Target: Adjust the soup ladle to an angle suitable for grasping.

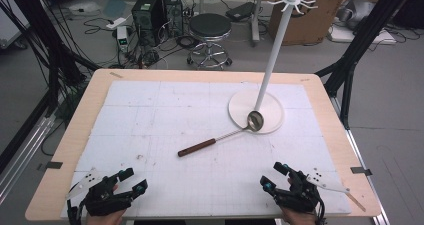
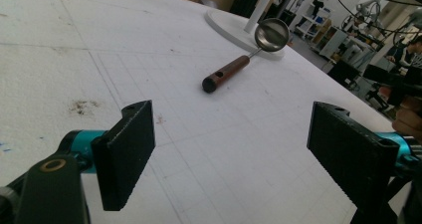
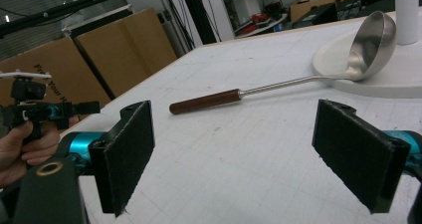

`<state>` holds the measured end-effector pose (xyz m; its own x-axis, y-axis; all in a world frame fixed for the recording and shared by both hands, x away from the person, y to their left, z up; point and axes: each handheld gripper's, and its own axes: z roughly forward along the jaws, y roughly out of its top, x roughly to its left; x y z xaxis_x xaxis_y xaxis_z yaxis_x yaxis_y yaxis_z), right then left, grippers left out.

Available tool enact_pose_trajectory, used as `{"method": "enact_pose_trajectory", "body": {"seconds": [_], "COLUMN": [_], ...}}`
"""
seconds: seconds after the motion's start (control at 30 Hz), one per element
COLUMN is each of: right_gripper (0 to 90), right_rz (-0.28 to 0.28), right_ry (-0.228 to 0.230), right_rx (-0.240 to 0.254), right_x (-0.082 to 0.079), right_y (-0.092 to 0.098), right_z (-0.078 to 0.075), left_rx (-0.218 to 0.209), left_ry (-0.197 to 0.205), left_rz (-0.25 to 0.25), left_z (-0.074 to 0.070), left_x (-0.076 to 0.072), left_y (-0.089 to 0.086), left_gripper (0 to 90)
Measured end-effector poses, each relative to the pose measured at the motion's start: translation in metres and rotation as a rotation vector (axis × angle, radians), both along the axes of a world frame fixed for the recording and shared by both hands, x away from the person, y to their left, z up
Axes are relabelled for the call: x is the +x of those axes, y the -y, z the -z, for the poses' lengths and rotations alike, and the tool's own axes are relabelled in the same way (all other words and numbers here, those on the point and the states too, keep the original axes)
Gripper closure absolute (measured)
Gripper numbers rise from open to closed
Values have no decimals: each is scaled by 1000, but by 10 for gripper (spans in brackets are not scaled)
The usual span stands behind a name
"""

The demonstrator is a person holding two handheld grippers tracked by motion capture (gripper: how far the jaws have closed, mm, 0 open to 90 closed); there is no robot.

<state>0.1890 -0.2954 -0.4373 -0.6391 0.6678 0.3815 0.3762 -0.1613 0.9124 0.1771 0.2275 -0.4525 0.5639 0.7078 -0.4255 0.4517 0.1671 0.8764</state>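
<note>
High view shows the ladle [image 1: 227, 134] lying on the white mat near the middle of the table [image 1: 75, 130], a bit toward the right edge. Its shiny bowl [image 1: 255, 120] rests on the rim of the round white base [image 1: 272, 116] of the hook stand [image 1: 274, 50]. Its brown wooden handle [image 1: 197, 147] lies flat on the mat. The long line of the ladle runs on a slant: the bowl points to the far right corner, and the handle end points to the near left corner.

Both pairs of jaws sit by the near edge of the table, well apart from the ladle. The left gripper [image 1: 131, 181] is near the near left corner. The right gripper [image 1: 274, 176] is near the near right corner. The ladle lies ahead of both, between them. The handle end leans toward the left one, but the right gripper looks a little nearer to the ladle as a whole. It is close, so I cannot say for sure.

Left gripper view has the handle end aimed almost at the jaws, up and a bit to the right. Right gripper view has the ladle lying sideways across the jaws, handle at left and bowl at right.

Both pairs of jaws stand wide apart and hold nothing. I think the next move is a reach forward for the brown handle.
</note>
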Motion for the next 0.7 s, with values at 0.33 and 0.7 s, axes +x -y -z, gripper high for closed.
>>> {"method": "enact_pose_trajectory", "body": {"seconds": [0.33, 0.7], "right_gripper": [359, 559], "right_rz": [-82, -114], "right_ry": [-11, -18], "right_rx": [-10, -9], "right_x": [1, 6], "right_y": [-18, -22], "right_z": [-6, -7], "left_rx": [2, -1], "left_ry": [0, 0], "left_rz": [-3, 4], "left_z": [0, 1], "left_x": [1, -1], "left_y": [1, 0], "left_gripper": [194, 198]}}
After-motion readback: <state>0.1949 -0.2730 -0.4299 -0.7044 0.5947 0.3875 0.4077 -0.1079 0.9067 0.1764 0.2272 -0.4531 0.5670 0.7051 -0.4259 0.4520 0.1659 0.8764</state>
